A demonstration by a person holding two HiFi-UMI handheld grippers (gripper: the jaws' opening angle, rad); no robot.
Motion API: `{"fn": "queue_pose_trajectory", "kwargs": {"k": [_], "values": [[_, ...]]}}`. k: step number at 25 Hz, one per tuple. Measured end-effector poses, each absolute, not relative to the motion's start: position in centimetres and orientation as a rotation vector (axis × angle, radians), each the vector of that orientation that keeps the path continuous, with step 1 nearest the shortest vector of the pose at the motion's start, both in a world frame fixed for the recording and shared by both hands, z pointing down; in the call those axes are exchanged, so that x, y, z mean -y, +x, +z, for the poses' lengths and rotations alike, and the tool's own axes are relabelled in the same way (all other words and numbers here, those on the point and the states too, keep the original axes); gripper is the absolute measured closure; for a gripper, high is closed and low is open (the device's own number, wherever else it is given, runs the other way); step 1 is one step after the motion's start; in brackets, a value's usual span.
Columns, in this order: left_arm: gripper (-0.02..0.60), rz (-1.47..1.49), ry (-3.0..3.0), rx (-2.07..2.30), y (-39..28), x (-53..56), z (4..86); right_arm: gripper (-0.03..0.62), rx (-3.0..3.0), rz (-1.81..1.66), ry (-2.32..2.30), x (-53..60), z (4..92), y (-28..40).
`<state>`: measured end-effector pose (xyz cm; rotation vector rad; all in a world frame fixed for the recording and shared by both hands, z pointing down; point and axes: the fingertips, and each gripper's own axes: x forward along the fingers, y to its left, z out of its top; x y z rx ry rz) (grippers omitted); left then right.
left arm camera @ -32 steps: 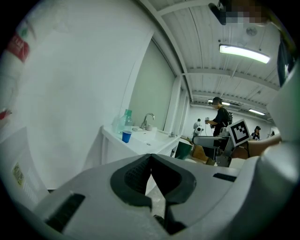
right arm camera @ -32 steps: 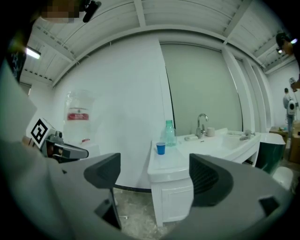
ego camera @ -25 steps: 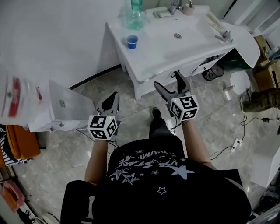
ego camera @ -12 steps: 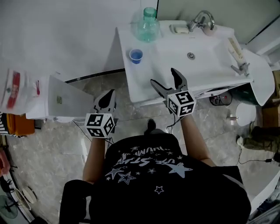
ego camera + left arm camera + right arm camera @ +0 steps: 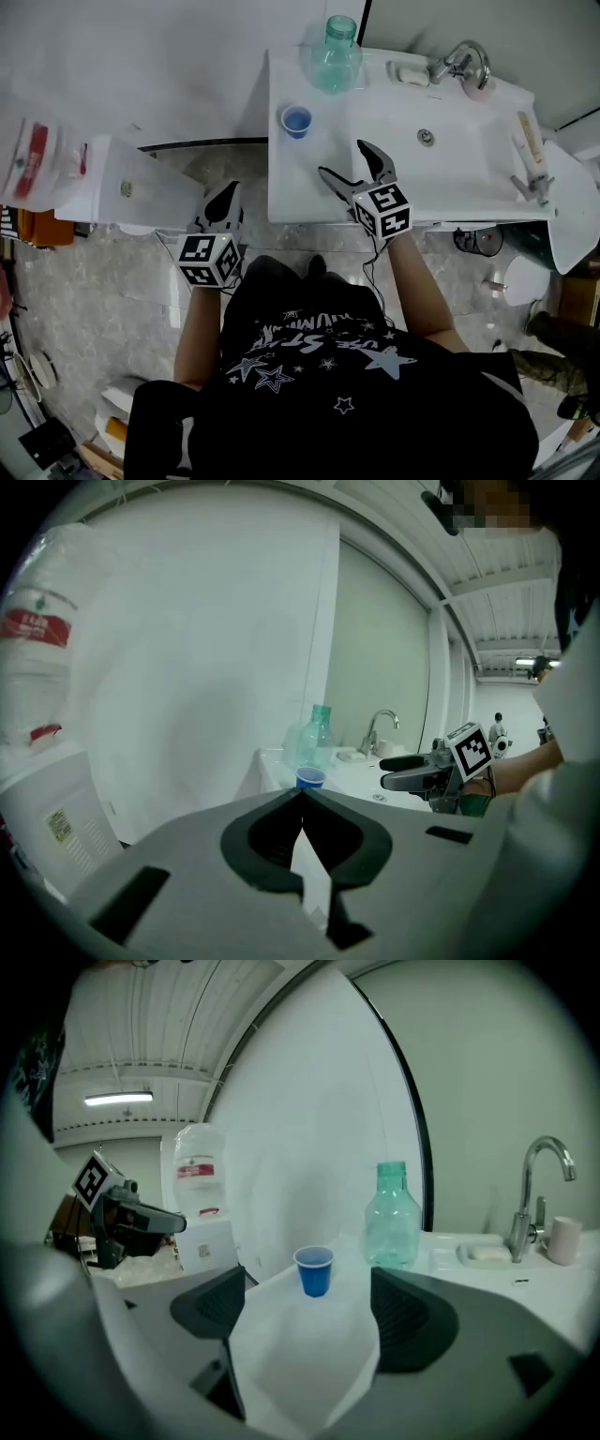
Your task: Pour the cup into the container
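Note:
A small blue cup (image 5: 296,121) stands upright on the left part of the white sink counter (image 5: 300,183). Behind it is a green plastic bottle (image 5: 332,56). My right gripper (image 5: 345,161) is open over the counter's front edge, with the cup (image 5: 315,1269) ahead between its jaws and the bottle (image 5: 392,1218) further back; it holds nothing. My left gripper (image 5: 228,192) is shut and empty, off the counter's left side above the floor. Past its closed tips (image 5: 302,794) I see the cup (image 5: 310,778) and the right gripper (image 5: 412,766).
The sink basin (image 5: 441,150) lies right of the cup, with a faucet (image 5: 459,64), a soap dish (image 5: 406,75) and a mug (image 5: 565,1239) at the back. A water dispenser (image 5: 112,183) with its bottle (image 5: 33,164) stands to the left on the marble floor.
The person has stepped closer to the sink. Both grippers moved forward; the right one now reaches over the counter's front edge. The jaws are unchanged.

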<state>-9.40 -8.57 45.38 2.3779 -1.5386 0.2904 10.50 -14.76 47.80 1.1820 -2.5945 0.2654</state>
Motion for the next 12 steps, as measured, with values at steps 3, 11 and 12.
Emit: {"fn": "queue_pose_trajectory", "kwargs": {"k": [3,11,12], "values": [[0.572,0.300,2.364,1.556,-9.5,8.9,45.6,0.192,2.586,0.250,1.128,15.6,48.6,9.9],[0.572,0.292,2.361,1.550,-9.9,11.8,46.3,0.197,2.544,0.258,1.058,17.8,50.7,8.4],[0.572,0.290,2.363,1.544,-9.9,12.4,46.3,0.197,2.542,0.261,1.057,18.1,50.9,8.2]]}}
